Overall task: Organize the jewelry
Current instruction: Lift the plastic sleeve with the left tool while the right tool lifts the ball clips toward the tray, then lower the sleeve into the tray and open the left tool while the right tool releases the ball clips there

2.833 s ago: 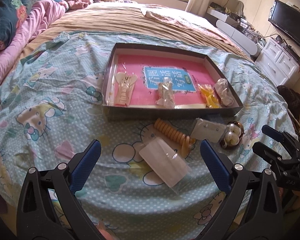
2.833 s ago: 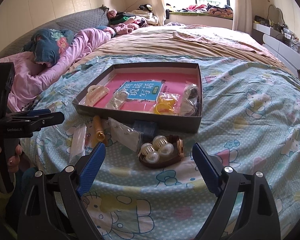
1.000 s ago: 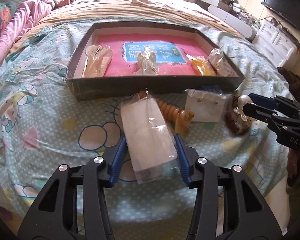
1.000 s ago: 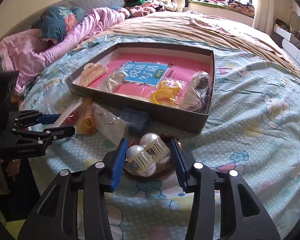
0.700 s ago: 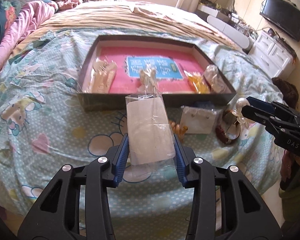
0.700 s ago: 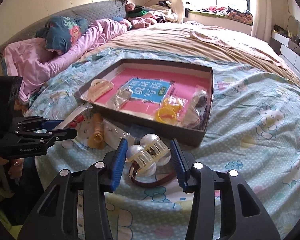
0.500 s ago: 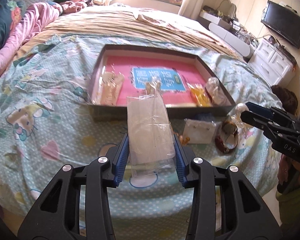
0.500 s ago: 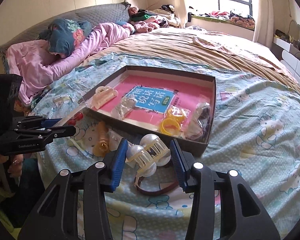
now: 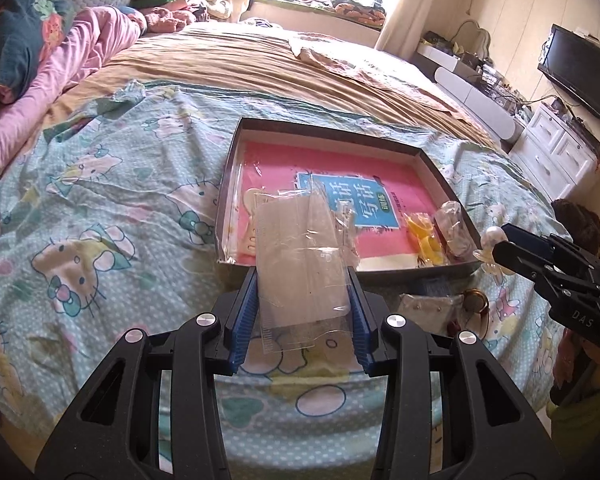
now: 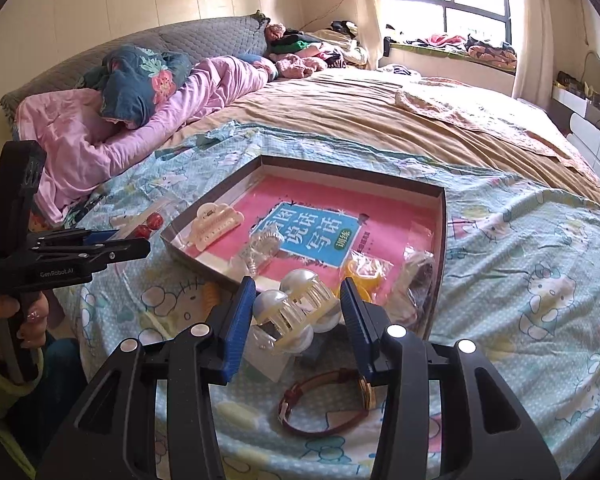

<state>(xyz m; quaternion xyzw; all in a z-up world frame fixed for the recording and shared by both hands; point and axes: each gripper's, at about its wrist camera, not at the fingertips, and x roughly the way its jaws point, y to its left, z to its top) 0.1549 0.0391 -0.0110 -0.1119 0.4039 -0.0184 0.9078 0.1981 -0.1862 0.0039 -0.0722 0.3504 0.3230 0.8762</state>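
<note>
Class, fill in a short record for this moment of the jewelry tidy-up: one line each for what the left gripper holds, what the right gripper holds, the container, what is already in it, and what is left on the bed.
Left gripper: shut on clear plastic packet
Right gripper: shut on pearl hair claw
Container: shallow dark box with pink book lining
Already inside: cream hair claw, yellow bagged item
Left on bed: brown-strap watch
</note>
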